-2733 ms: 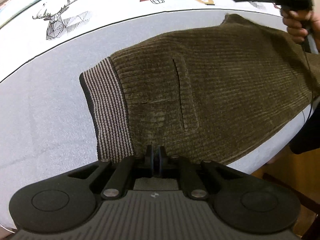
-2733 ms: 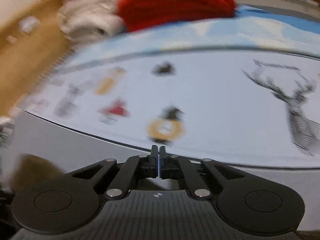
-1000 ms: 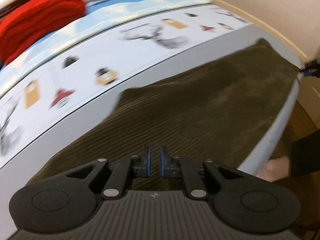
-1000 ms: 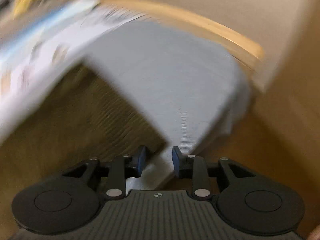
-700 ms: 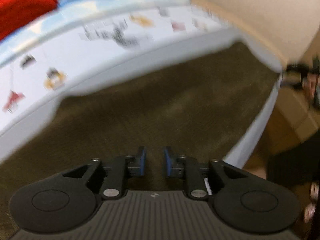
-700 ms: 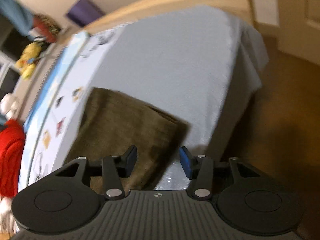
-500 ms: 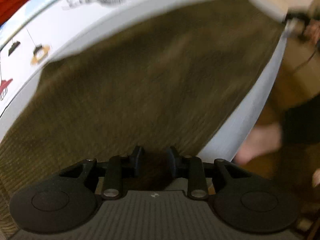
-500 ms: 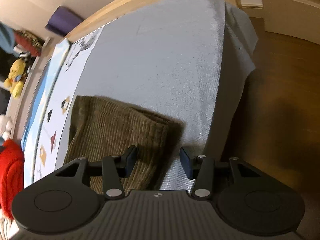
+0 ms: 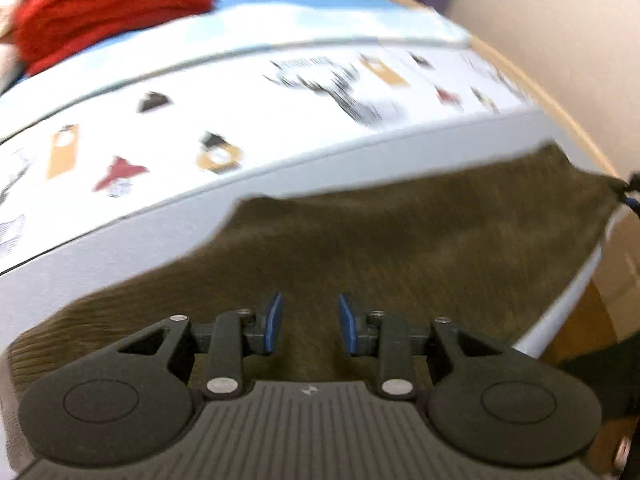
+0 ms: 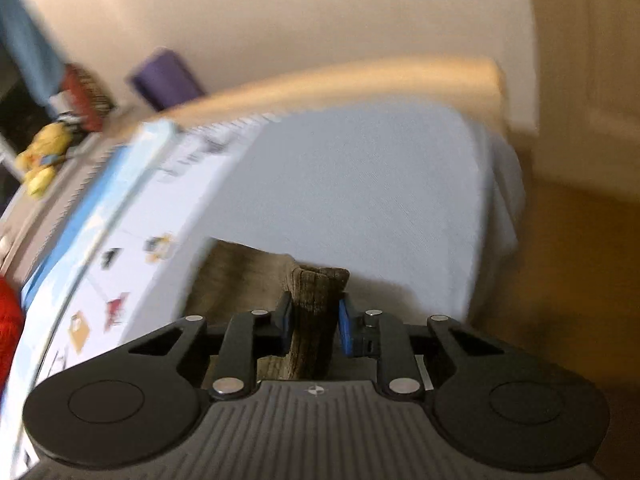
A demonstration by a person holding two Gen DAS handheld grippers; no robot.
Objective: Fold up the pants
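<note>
We are holding the left tool low over the brown corduroy pants, its blue-padded fingers standing apart with nothing between them. The pants are lying spread along the near edge of the bed, on the plain grey band of the sheet, and are reaching toward the bed's far right corner. Our right tool is clamping a bunched-up fold of the same pants between its fingers, with the fabric standing up above the pads, near the bed's foot edge where the grey sheet is dropping toward the wooden floor. Beyond the pants, the sheet's white band is showing printed lamps and a deer, and a red folded blanket is resting at the far left corner. Both views are blurring with motion, so finer detail is unclear.
</note>
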